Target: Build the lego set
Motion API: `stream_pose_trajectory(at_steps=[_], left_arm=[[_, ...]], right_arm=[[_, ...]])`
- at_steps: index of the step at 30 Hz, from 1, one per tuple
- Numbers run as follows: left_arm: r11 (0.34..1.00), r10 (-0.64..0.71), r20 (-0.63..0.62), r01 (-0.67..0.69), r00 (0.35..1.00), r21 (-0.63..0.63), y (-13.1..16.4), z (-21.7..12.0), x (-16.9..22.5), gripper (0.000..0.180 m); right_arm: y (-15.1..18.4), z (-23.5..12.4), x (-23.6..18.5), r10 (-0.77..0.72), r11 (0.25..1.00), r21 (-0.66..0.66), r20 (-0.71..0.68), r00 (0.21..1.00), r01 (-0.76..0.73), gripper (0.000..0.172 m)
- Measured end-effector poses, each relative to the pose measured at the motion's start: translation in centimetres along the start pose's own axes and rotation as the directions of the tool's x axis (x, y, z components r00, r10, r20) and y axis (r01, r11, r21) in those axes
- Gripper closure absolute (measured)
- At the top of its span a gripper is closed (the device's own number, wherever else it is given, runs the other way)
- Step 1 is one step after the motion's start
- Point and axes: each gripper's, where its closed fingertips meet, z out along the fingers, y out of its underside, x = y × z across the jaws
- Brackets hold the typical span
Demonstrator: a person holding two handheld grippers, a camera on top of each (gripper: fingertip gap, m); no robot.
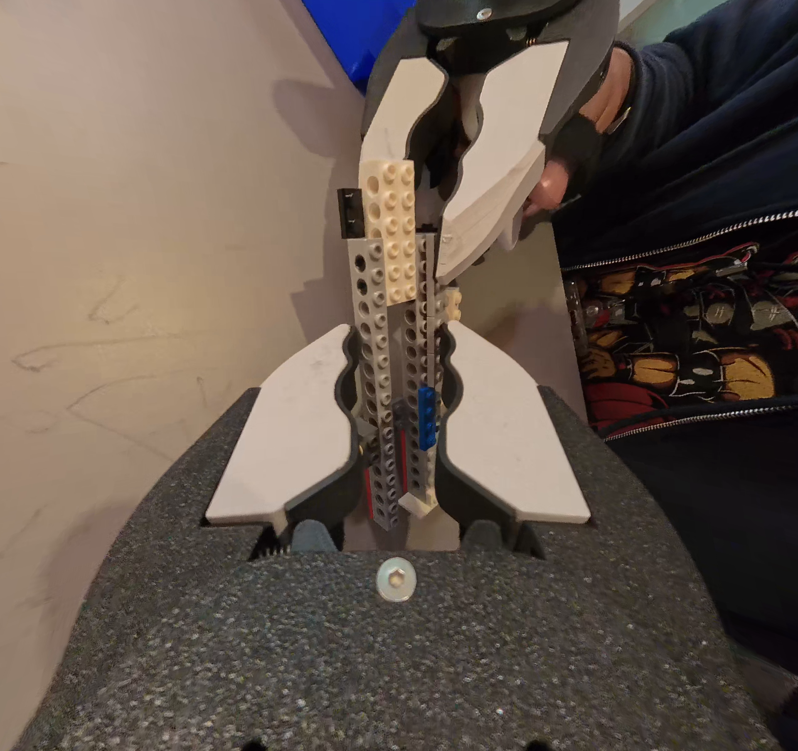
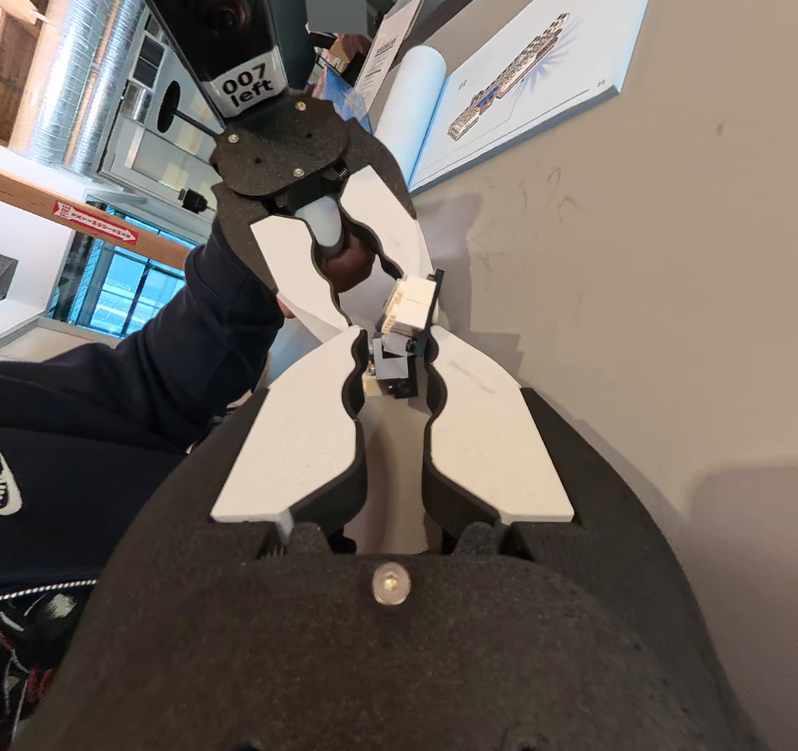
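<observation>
Tools [image 1: 397, 333] [image 2: 393, 333] clamp a brick assembly [image 1: 388, 341] (gripper label legible).

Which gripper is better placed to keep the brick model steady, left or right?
Left, probably. The left gripper clasps the model along its long grey beams, near the middle, while the right gripper only pinches the far end by the cream plate.

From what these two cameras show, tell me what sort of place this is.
Probably a workshop or lab with a hobby-building bench. An open instruction booklet lies on the beige table, exposed silver ducting runs overhead, and both grippers are at a long grey brick model.
</observation>
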Motion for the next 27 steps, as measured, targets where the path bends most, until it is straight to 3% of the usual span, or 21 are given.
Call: stream_pose_trajectory(at_steps=[7, 16, 20, 24, 27], left_arm=[[0.977, -0.123, -0.054, 0.131, 0.991, 0.166, -0.3, -1.1, 0.1, 0.145], [0.882, -0.233, -0.089, 0.249, 0.968, 0.400, -0.2, -2.8, -0.5, 0.148], [0.857, -0.244, -0.099, 0.263, 0.965, 0.444, 0.0, -3.1, -0.4, 0.149], [0.859, -0.232, -0.092, 0.248, 0.968, 0.449, -0.2, -2.8, -0.1, 0.129], [0.859, -0.237, -0.048, 0.232, 0.970, 0.455, -0.4, -2.5, -0.6, 0.142]], right_arm=[[-1.6, 1.4, -0.7, -0.023, 0.999, -0.044, 0.003, 1.000, 0.023, 0.147], [-2.8, 3.5, -1.0, -0.056, 0.986, -0.151, 0.079, 0.995, 0.067, 0.149], [-2.9, 4.1, -1.3, -0.073, 0.976, -0.195, 0.121, 0.990, 0.096, 0.149], [-3.0, 4.6, -1.3, -0.073, 0.972, -0.212, 0.139, 0.988, 0.102, 0.150], [-3.3, 4.7, -1.4, -0.088, 0.967, -0.223, 0.157, 0.984, 0.122, 0.150]])
